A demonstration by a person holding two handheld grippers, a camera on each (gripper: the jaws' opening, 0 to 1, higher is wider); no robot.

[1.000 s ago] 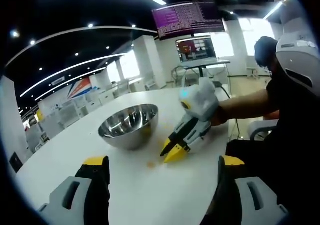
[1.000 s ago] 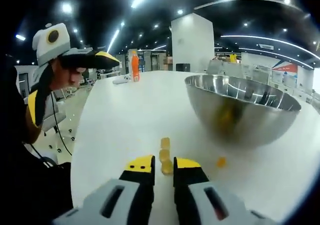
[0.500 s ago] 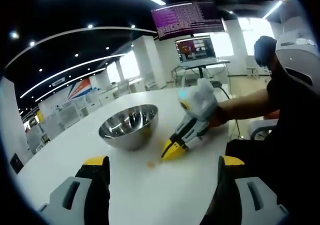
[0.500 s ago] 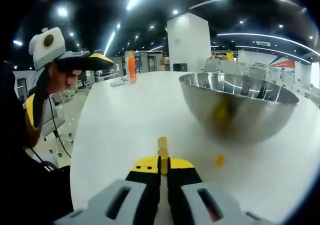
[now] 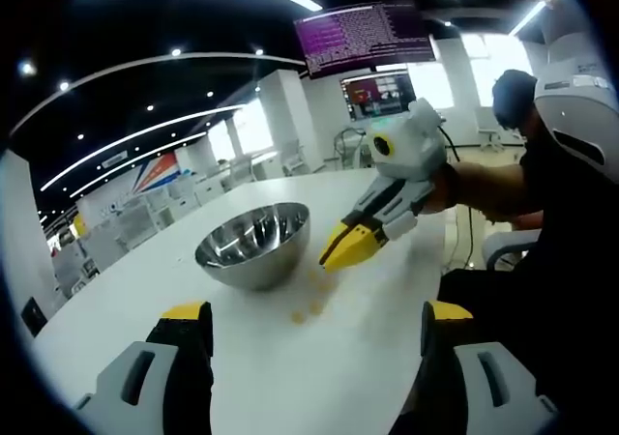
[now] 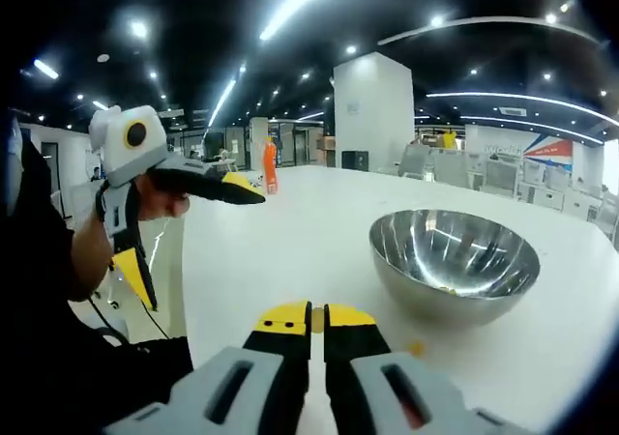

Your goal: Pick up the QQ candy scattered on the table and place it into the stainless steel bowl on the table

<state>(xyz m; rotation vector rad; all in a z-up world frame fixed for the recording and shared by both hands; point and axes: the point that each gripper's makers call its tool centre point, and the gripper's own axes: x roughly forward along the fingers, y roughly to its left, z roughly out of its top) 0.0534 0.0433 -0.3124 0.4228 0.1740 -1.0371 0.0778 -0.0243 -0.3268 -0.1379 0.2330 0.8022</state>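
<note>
The right gripper (image 6: 311, 321) is lifted off the white table (image 6: 290, 232), jaws pinched on a yellow QQ candy (image 6: 316, 320) seen as a sliver between the tips; the stainless steel bowl (image 6: 455, 264) sits ahead and to its right, some candy already inside; the step looks like the carry, so next it should travel over the rim and open; the left gripper (image 5: 309, 338) hovers near, jaws wide and empty; loose candies (image 5: 308, 311) lie beside the bowl

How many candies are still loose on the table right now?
2 candies, side by side in front of the steel bowl; others may be hidden, and another sits pinched in the right gripper.
</note>
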